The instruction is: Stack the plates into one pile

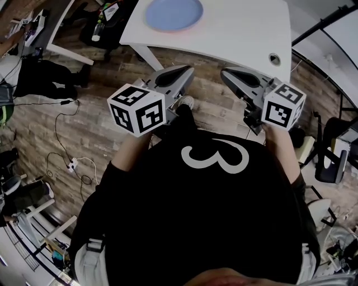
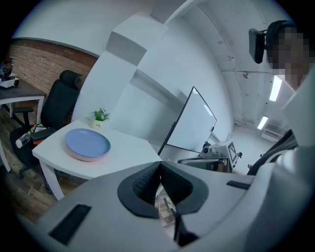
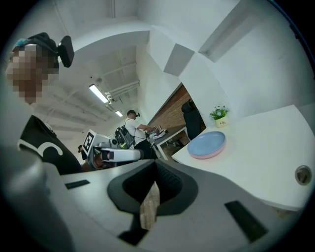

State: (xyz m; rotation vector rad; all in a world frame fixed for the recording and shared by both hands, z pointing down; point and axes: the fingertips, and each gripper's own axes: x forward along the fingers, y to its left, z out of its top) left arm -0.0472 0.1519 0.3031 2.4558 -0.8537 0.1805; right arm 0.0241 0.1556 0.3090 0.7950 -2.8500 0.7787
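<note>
A pile of plates, a blue one on top of a pink one, lies on the white table at the top of the head view. The same pile sits at the left in the left gripper view, and the pile lies right of middle in the right gripper view. My left gripper and right gripper are held close to my chest, short of the table's near edge, over the floor. The jaws of the left gripper are shut with nothing between them. The right gripper is likewise shut and empty.
A small potted plant stands behind the plates. There is a cable hole near the table's right corner. A black office chair and a whiteboard stand beyond the table. Cables trail over the wood floor on the left. Another person works at a far desk.
</note>
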